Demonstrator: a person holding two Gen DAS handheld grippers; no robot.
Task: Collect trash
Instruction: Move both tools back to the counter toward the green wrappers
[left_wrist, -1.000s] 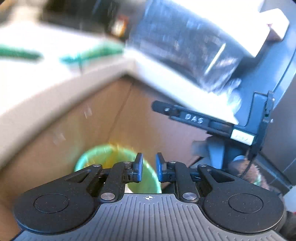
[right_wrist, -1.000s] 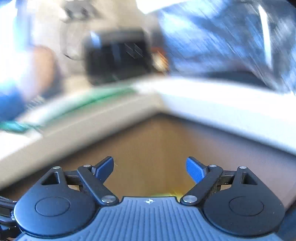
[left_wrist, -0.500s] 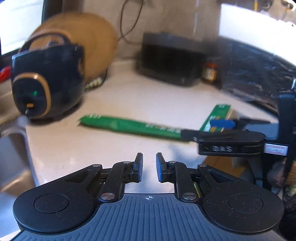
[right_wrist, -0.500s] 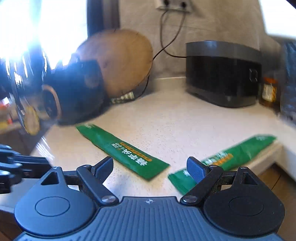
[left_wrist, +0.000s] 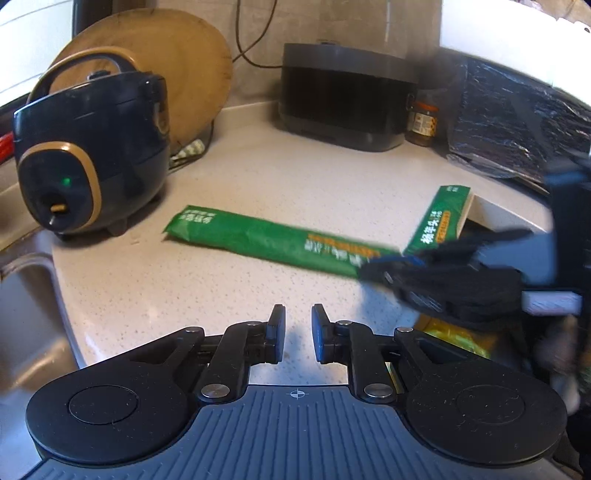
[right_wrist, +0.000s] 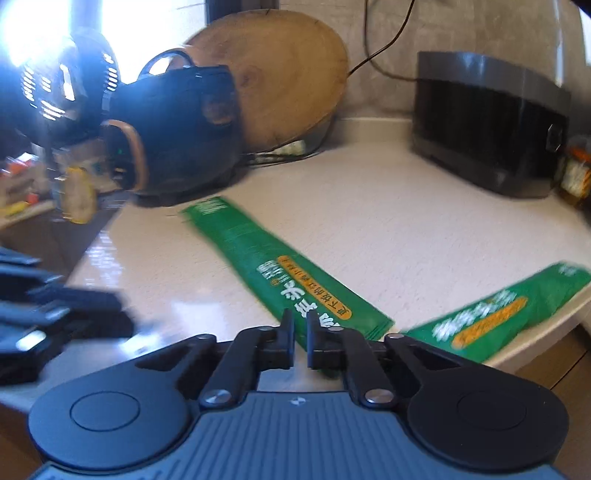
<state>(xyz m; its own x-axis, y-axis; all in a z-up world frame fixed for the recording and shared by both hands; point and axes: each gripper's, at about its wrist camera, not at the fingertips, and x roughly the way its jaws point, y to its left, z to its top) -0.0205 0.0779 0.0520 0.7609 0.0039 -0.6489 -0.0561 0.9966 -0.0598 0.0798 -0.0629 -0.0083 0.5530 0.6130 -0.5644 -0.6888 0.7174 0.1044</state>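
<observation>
Two long green wrappers lie on the white counter. One wrapper (left_wrist: 280, 242) (right_wrist: 280, 277) lies across the middle. The other (left_wrist: 441, 219) (right_wrist: 495, 314) lies at the counter's right edge and overhangs it. My left gripper (left_wrist: 298, 330) is shut and empty, low over the counter's near edge. My right gripper (right_wrist: 300, 332) has closed to a narrow gap at the near end of the middle wrapper; whether it pinches it is hidden. It appears blurred in the left wrist view (left_wrist: 384, 273).
A dark rice cooker (left_wrist: 88, 147) stands at left before a round wooden board (left_wrist: 192, 74). A dark grey appliance (left_wrist: 343, 99), a small jar (left_wrist: 423, 122) and a black bag (left_wrist: 517, 122) stand behind. A sink (left_wrist: 26, 295) lies left. A yellow-green bin liner (left_wrist: 454, 336) shows below the counter edge.
Both grippers rose from the green bin below the counter to the countertop. My right gripper closed from wide open to a narrow gap at the middle wrapper's end.
</observation>
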